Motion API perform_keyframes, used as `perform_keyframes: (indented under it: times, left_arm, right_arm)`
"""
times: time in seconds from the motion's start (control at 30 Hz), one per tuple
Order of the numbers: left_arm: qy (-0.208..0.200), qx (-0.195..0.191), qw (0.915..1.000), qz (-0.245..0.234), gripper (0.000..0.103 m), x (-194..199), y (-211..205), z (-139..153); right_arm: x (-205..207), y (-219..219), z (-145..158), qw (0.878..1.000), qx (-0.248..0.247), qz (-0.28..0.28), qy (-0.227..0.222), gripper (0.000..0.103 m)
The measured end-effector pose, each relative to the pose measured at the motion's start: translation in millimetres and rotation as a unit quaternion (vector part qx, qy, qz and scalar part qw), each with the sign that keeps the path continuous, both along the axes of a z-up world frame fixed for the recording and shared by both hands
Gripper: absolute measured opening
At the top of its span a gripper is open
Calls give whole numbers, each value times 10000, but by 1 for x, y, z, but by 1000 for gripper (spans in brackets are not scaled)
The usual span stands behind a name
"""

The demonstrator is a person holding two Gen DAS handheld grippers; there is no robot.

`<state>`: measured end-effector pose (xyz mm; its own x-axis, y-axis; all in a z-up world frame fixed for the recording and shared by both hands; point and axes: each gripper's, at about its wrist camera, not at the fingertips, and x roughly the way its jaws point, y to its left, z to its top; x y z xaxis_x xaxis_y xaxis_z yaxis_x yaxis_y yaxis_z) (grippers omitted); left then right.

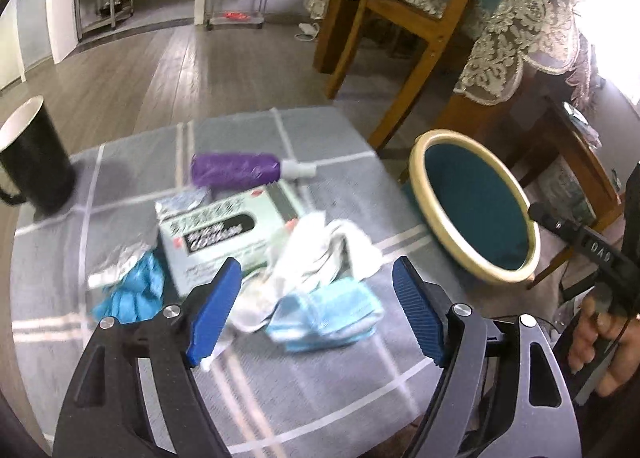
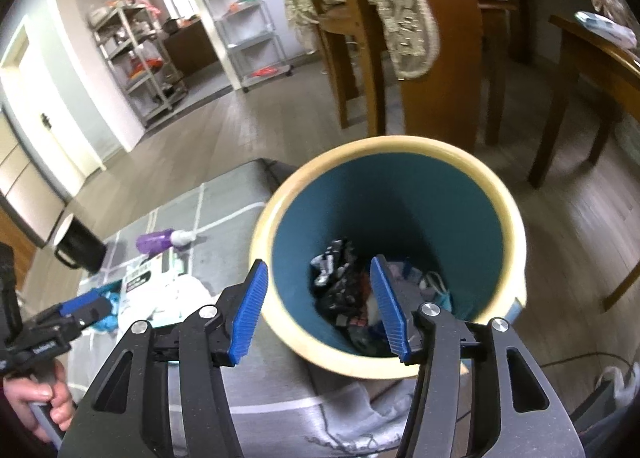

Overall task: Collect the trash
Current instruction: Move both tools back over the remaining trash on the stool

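Left gripper (image 1: 316, 306) spread above grey checked tablecloth (image 1: 312, 386), wood-plank floor (image 1: 168, 70) beyond

On the table (image 1: 120, 338) a box (image 1: 224, 234) lies in the middle, a bottle (image 1: 248, 170) behind it, a mug (image 1: 36, 162) far left. Gloves (image 1: 132, 294) lie left of the box, tissues (image 1: 324, 254) right, a mask (image 1: 324, 314) before them. The bin (image 1: 476, 206) stands off the table's right edge with trash (image 2: 344, 298) in it.

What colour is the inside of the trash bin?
Dark teal, with a cream rim; the bin shows best in the right wrist view.
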<state>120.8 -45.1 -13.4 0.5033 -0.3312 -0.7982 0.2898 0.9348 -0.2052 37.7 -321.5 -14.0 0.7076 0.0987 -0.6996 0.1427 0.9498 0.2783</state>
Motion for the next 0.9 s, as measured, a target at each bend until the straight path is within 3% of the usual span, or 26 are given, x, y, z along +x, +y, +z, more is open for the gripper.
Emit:
perform_keyframes:
  times: [0.43, 0.77, 0.9]
  left_arm:
    - [73, -50, 9989, 451, 76, -6, 31, -16]
    - [121, 12, 9991, 414, 56, 3, 36, -23]
    - [122, -63, 9987, 494, 55, 6, 41, -21]
  right_arm:
    - [7, 51, -11, 9965, -92, 820, 133, 55]
    - [18, 123, -37, 9807, -58, 1884, 514, 55]
    - [26, 143, -49, 9754, 57, 2109, 638, 55]
